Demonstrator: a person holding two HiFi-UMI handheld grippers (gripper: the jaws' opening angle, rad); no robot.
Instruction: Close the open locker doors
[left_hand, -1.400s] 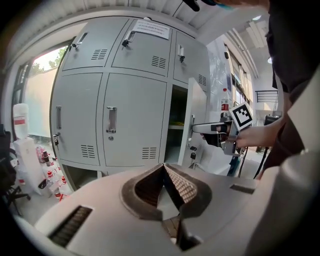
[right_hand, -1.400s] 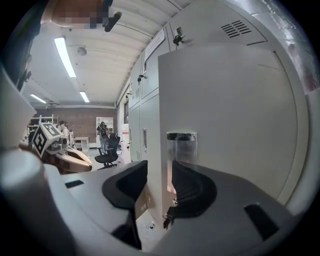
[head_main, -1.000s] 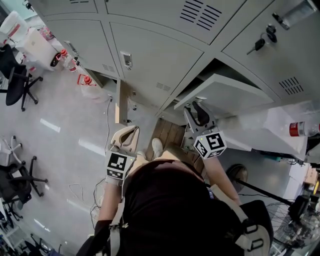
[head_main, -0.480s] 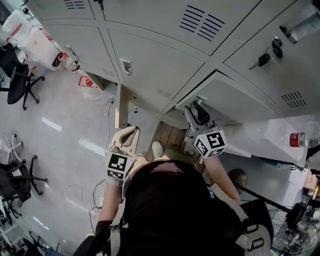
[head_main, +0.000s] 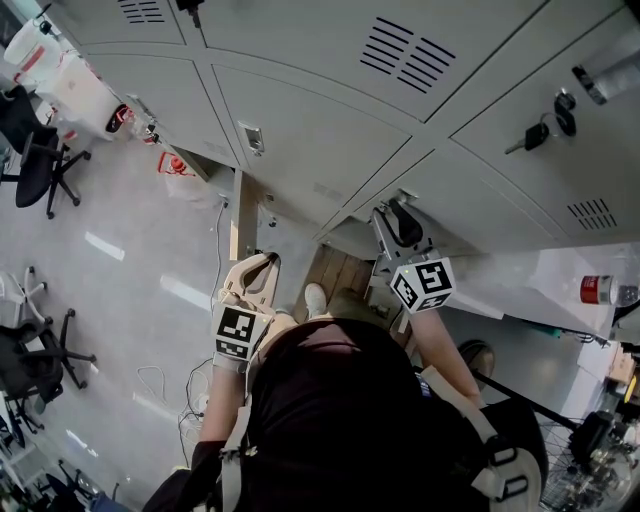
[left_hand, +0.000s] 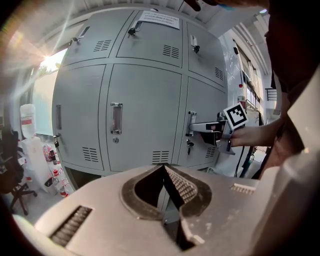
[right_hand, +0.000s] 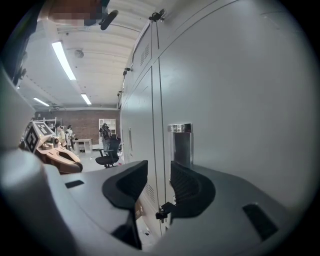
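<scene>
The grey locker door (head_main: 480, 215) sits in the lower row, under a locker with keys (head_main: 545, 125) hanging in its lock. It lies almost flush with the doors beside it, with a thin dark gap at its near corner. The right tongs (head_main: 400, 222) rest their tips against this door by its handle (right_hand: 180, 142). Their jaws are spread and pinch nothing, and the seam between two doors shows through the gap. The left tongs (head_main: 262, 262) hang well apart from the lockers, above the floor (head_main: 130, 300), with their jaws pressed together and empty. An office chair (head_main: 35, 160) stands far off to the left.
</scene>
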